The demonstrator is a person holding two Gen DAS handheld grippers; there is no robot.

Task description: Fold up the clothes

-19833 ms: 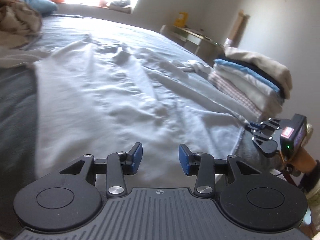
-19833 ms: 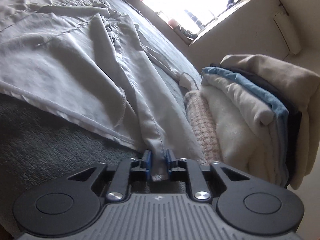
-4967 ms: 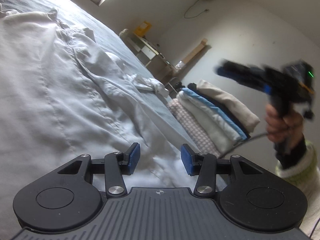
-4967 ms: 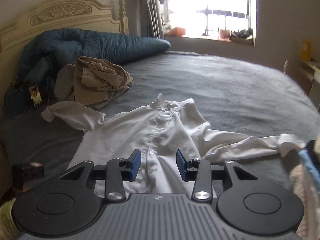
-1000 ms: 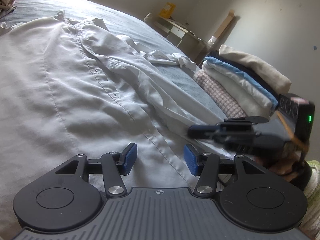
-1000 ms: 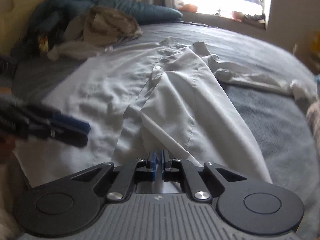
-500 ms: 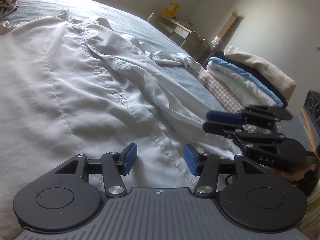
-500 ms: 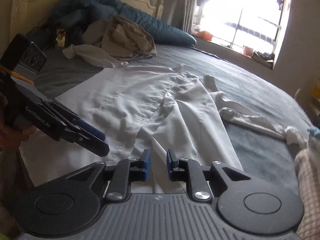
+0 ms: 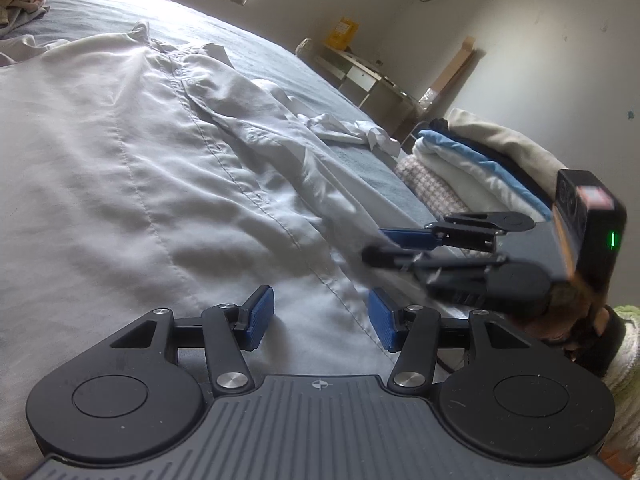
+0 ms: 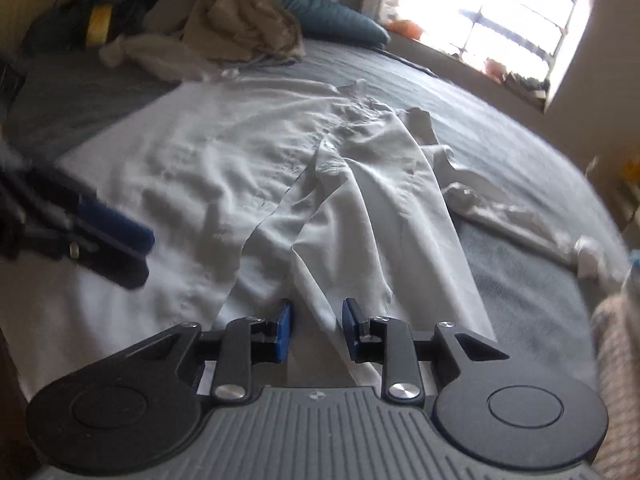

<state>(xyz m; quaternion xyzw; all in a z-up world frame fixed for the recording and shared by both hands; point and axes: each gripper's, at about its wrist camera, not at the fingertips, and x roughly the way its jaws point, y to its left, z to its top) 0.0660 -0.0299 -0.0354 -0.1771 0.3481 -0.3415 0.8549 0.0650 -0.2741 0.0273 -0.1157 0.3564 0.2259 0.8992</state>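
A white button shirt (image 9: 152, 152) lies spread on the grey bed, its right front panel folded over toward the button line. It also shows in the right wrist view (image 10: 304, 184), with one sleeve (image 10: 520, 220) trailing right. My left gripper (image 9: 318, 320) is open and empty just above the shirt's lower hem. My right gripper (image 10: 316, 334) is open over the folded panel's lower edge, with cloth between its jaws but not clamped. It shows from the side in the left wrist view (image 9: 384, 246).
A stack of folded clothes (image 9: 480, 168) stands on the bed's right edge. A beige heap of clothes (image 10: 244, 24) and a teal duvet (image 10: 340, 16) lie near the headboard. A desk (image 9: 368, 76) stands by the far wall.
My right gripper has let go of the shirt's panel and opened wider. It has dropped back toward the hem. My left gripper has stayed open and barely moved.
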